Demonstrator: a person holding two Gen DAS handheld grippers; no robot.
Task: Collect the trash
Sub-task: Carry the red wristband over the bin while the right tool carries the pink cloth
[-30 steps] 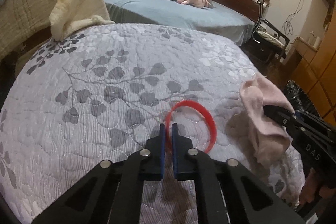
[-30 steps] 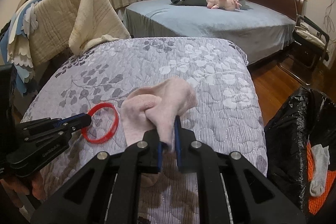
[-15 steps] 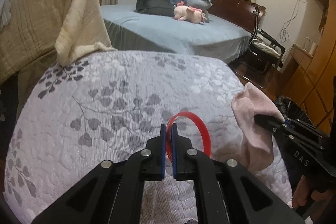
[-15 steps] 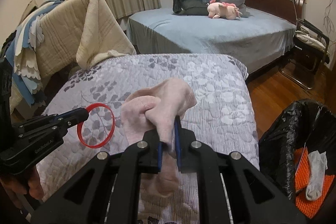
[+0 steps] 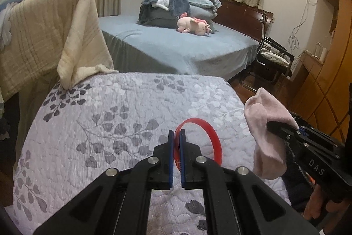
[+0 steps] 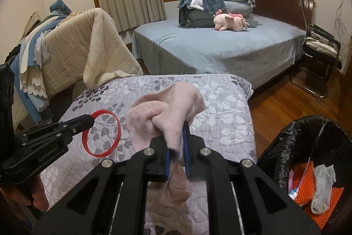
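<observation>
1. Since the earlier frame you have raised both hand-held grippers: the red ring [image 5: 199,142] and the pink sock [image 6: 167,111], which sat low against the quilted bed [image 5: 110,124], now hang clear above it, and more of the room shows behind them.
2. Your left hand-held gripper [image 5: 176,138] is clenched on the near edge of the red ring, so the loop stands out ahead of the pads and swings free of the quilt.
3. Your right hand-held gripper [image 6: 176,147] is clenched on a bunched fold of the pink sock; the toe droops below the jaws and the cuff bulges above them, which keeps the soft cloth from slipping.
4. Both pieces are held in the air over the near end of the bed, side by side but apart.
5. The black bin bag [image 6: 292,138] gapes open on the floor to your right, already holding a grey sock [image 6: 322,188] and orange packaging [image 6: 305,177]. This looks like the drop point.
6. Nothing solid stands between the bed edge and the bag; the bag's slumped rim is the likeliest snag. The blue bed [image 6: 220,50], plush toy [image 6: 231,22] and chair [image 6: 321,47] stand well apart.
</observation>
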